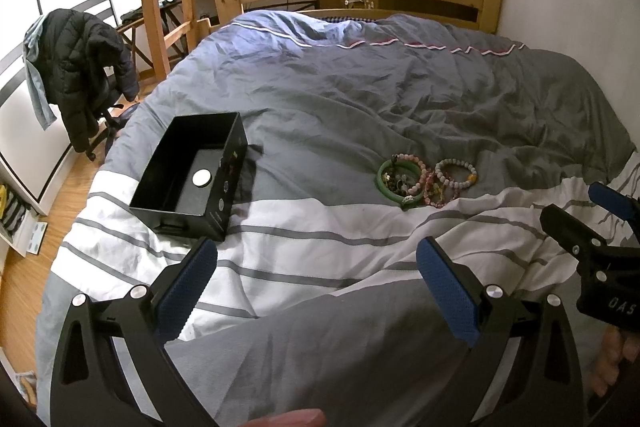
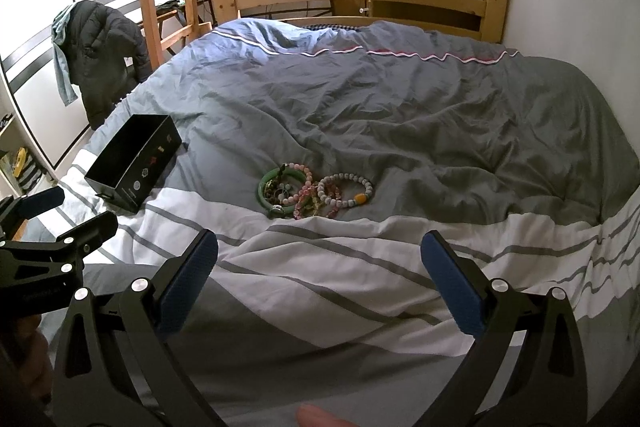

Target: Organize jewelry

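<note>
Both tongs (image 1: 316,259) (image 2: 320,255) agape; bracelets (image 2: 316,193) near box (image 1: 188,173).

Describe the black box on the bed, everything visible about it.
The black box is a rectangular, open-topped container with no lid in view, looking like rigid card or thin board. It sits upright on the duvet, angled to the stripes, left of the bracelet pile and apart from it. Inside lies one white round disc on the dark floor. Small printed icons run along its long outer side. Neither gripper touches it.
</note>
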A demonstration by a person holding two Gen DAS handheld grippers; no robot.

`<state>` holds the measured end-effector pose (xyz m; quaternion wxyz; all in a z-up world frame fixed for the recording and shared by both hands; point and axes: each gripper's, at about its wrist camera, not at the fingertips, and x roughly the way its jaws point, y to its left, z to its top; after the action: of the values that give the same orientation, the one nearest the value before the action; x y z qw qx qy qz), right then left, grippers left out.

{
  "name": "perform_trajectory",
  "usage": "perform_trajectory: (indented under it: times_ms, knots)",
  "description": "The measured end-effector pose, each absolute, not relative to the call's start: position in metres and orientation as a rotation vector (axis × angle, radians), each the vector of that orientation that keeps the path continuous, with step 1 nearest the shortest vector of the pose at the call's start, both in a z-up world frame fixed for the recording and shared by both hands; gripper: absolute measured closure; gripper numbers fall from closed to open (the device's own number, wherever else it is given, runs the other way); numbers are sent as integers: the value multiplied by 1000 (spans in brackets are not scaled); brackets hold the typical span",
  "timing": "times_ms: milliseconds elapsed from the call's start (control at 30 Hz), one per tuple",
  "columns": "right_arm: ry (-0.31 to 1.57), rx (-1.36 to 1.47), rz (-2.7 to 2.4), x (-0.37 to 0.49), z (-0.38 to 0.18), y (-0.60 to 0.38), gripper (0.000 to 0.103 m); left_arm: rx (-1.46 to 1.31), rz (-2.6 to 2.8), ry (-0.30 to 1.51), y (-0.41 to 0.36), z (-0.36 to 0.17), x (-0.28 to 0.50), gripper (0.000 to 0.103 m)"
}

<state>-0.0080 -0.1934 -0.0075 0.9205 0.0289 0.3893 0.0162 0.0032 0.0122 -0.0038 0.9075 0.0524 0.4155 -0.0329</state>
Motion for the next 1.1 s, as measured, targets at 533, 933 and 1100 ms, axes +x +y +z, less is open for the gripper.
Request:
perform_trajectory:
  times_ms: [533,933,1100]
  knots:
    - [810,71,30,-6,-13,-195,3,115,-65,870,11,-10,4,4]
    - [831,84,18,31,-34,-208,3,86,-163,891,-1,-32,51,4]
    - [856,104,35,59,-52,-214,6,41,-233,943,-13,-56,89,8]
